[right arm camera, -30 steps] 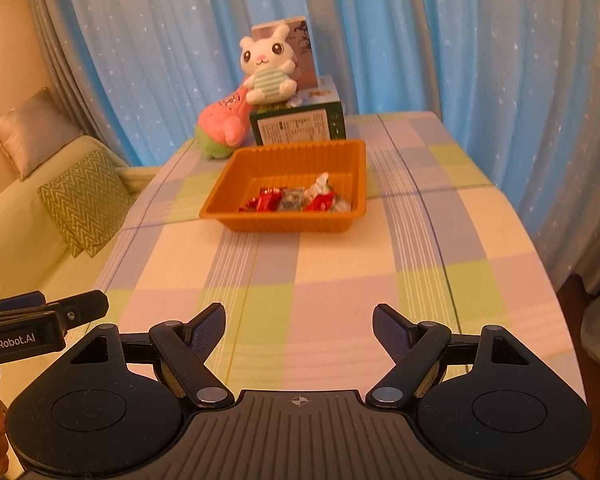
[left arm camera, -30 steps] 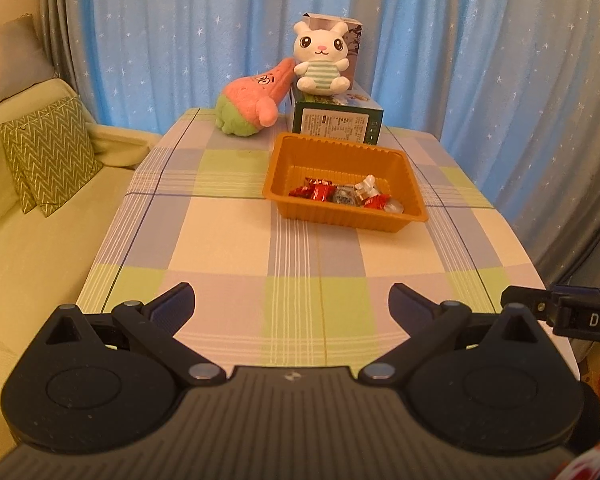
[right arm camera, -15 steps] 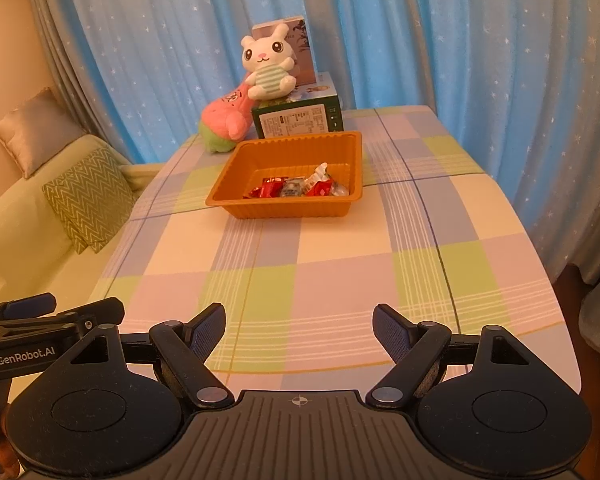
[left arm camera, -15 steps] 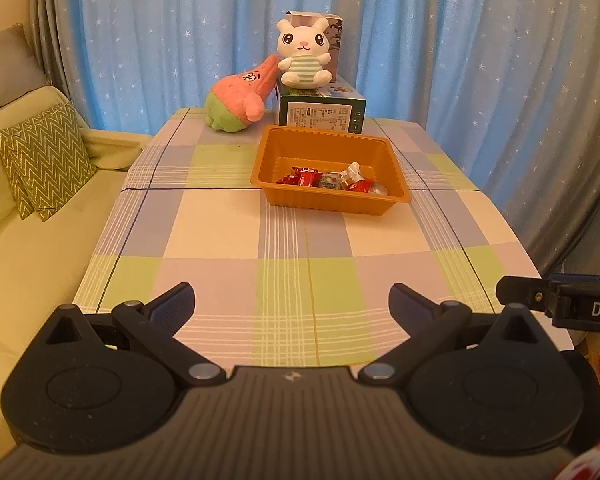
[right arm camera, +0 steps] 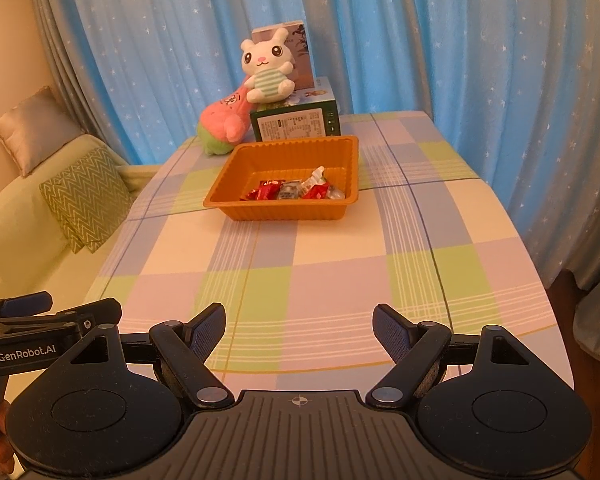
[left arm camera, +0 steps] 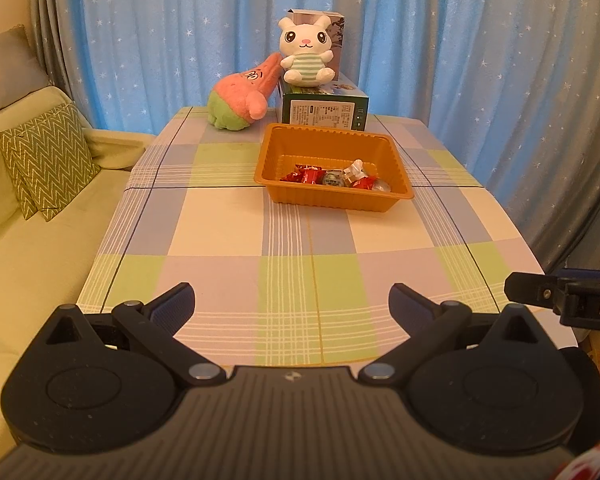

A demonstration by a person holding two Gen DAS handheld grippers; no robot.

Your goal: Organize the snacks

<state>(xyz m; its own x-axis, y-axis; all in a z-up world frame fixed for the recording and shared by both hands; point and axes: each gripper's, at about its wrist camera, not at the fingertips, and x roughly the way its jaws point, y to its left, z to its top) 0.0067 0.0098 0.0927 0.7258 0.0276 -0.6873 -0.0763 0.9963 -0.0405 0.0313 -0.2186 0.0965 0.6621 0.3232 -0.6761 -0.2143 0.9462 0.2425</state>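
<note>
A: Any readable text in these?

B: Barely. Lower left of the right wrist view, the left gripper (right arm camera: pixel 52 312) has "GenRobot.AI" in white along its black body. At the right edge of the left wrist view, the right gripper (left arm camera: pixel 560 300) shows "DA" in white, then the frame cuts it off.

A: What about the green box (left arm camera: pixel 324 110) near the top centre?

B: It has a white label panel with printed lines facing the camera, but they're too small to read in either view. The pink plush (left arm camera: pixel 242 96) to its left has a dark mark on its side, and I can't make that out either.
</note>
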